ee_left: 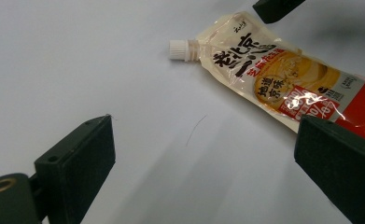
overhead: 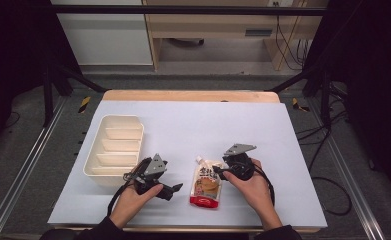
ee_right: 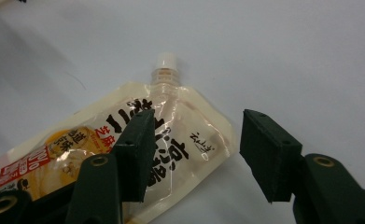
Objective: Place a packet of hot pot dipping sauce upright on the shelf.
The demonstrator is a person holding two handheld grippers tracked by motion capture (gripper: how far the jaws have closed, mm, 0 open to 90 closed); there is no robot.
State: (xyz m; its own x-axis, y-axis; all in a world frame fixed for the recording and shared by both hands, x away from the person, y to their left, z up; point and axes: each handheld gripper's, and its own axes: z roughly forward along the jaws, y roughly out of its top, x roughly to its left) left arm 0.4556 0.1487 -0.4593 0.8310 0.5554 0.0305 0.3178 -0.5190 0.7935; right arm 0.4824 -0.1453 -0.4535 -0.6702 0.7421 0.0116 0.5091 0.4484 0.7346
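Pouch [overhead: 206,185] lies flat btwn both grippers, long axis running near-to-far, cap [overhead: 199,159] far. Right gripper [overhead: 218,171] nearer, half-open over upper edge, gripping nothing; left gripper [overhead: 179,187] wide open, empty.

Both forearms reach in low; left gripper [overhead: 175,188] gapes wide, right gripper [overhead: 217,171] stands half spread.

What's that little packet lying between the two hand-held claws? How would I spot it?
On the pale blue table cover, right of the cream divided tray, lies a flat sauce pouch. It has a white screw cap, black lettering and a red bottom edge.
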